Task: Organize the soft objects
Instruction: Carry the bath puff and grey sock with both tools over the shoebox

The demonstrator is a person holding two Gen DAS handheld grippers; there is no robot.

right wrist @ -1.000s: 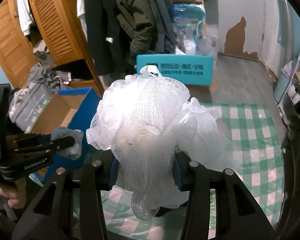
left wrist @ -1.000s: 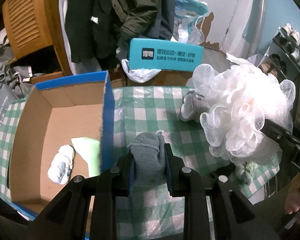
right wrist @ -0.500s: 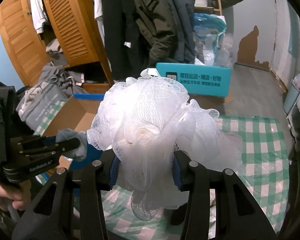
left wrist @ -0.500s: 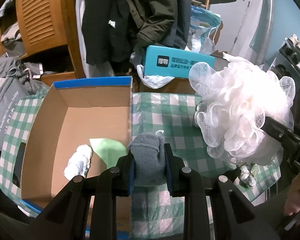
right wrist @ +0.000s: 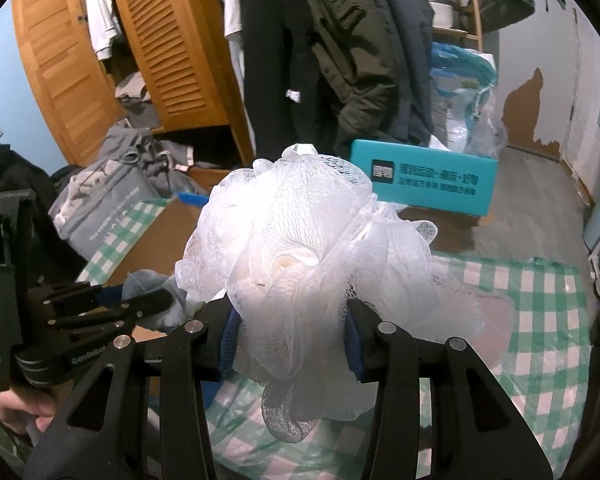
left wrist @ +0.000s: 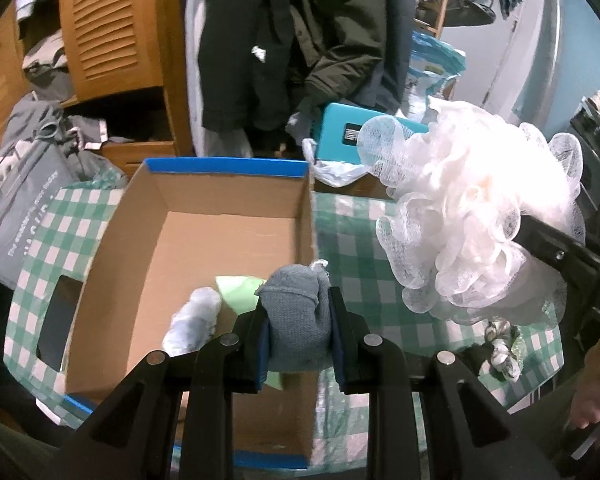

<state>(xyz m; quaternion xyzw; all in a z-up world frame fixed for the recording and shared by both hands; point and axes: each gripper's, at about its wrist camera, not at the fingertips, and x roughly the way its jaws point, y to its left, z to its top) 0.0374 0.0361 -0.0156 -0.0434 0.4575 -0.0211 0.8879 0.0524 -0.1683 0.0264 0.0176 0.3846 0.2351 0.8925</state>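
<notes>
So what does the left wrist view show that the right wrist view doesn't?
Only the left wrist: the box interior, holding a white bundle and green sheet, plus a small bundle on the tablecloth.

Only the right wrist: the wardrobe doors in full and the peeling wall.

Both: the loofah in the right gripper, the sock in the left gripper, the teal carton.
</notes>
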